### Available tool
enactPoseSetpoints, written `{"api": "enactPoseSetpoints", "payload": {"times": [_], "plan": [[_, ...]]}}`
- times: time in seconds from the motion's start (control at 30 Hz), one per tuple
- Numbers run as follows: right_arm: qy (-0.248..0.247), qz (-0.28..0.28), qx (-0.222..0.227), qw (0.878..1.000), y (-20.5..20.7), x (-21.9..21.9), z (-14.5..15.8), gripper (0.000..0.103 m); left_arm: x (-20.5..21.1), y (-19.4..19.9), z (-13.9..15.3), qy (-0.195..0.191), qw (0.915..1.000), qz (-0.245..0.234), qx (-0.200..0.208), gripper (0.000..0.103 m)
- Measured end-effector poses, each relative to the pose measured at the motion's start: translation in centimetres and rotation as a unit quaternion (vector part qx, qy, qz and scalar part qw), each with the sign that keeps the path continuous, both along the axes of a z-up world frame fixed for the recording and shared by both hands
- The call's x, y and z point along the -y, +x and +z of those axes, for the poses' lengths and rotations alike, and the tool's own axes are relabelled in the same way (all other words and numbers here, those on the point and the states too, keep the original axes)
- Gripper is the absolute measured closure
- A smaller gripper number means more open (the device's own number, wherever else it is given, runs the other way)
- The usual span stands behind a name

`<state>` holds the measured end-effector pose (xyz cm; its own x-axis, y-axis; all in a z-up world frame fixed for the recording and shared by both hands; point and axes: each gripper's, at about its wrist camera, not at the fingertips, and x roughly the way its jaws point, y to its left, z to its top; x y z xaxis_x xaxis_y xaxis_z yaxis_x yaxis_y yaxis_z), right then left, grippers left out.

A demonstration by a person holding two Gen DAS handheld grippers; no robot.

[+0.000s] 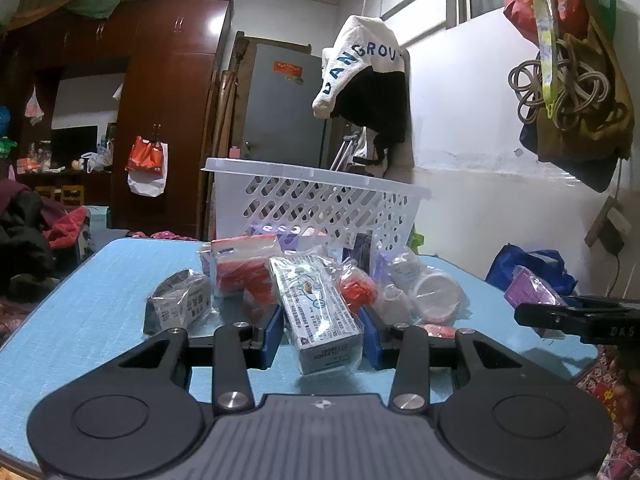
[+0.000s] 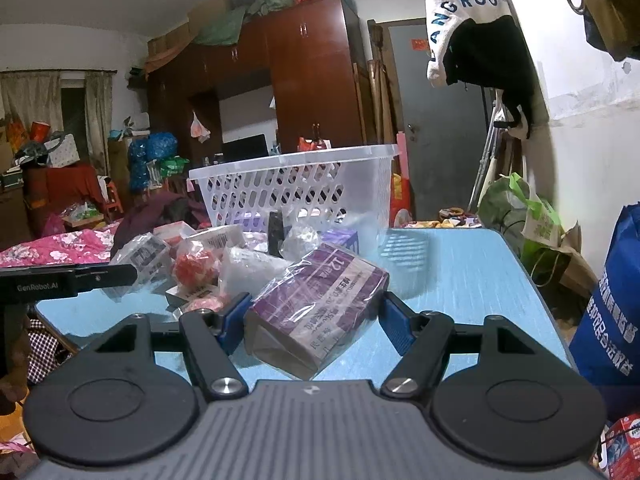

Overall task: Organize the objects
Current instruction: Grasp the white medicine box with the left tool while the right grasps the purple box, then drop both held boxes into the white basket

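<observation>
My left gripper (image 1: 323, 322) is shut on a white printed box in clear plastic (image 1: 320, 312), its blue pads pressing both long sides low over the blue table (image 1: 100, 300). My right gripper (image 2: 314, 314) is shut on a purple box wrapped in plastic (image 2: 320, 300), which is tilted just above the table (image 2: 460, 272). Behind both stands a white perforated basket (image 1: 316, 200) (image 2: 296, 184) with some items showing through its holes. Between basket and grippers lies a pile of bagged goods: a red-and-white packet (image 1: 240, 264), a grey box (image 1: 180, 304) and a round white tub (image 1: 436, 288).
The right gripper's black finger (image 1: 572, 314) shows at the table's right edge, and the left gripper's finger (image 2: 68, 280) at the left. A blue bag (image 2: 608, 312) stands beside the table. A white-and-black garment (image 1: 364, 80) hangs on the wall.
</observation>
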<state>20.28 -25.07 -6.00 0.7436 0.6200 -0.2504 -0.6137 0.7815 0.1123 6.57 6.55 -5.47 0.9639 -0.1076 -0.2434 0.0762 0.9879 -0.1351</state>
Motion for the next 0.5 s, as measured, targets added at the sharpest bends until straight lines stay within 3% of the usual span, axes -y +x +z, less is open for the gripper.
{"api": "enactPoseSetpoints", "payload": {"times": [0.27,0.4,0.5], "plan": [[0.009,0.015,0.012,1.000,0.3,-0.4,1.7,0.031,-0.5,0.2,1.8,-0.007,0.9998,-0.009,0.018,0.058],[0.034,0.031,0.044,0.998,0.6,-1.0,5.1,0.031,-1.4,1.2,4.6,-0.042,0.9984,-0.026,0.026,0.058],[0.027,0.058,0.072,0.995,2.0,-3.1,8.2,0.031,-1.1,3.1,7.8,-0.032,0.9976,-0.044,0.041,0.058]]}}
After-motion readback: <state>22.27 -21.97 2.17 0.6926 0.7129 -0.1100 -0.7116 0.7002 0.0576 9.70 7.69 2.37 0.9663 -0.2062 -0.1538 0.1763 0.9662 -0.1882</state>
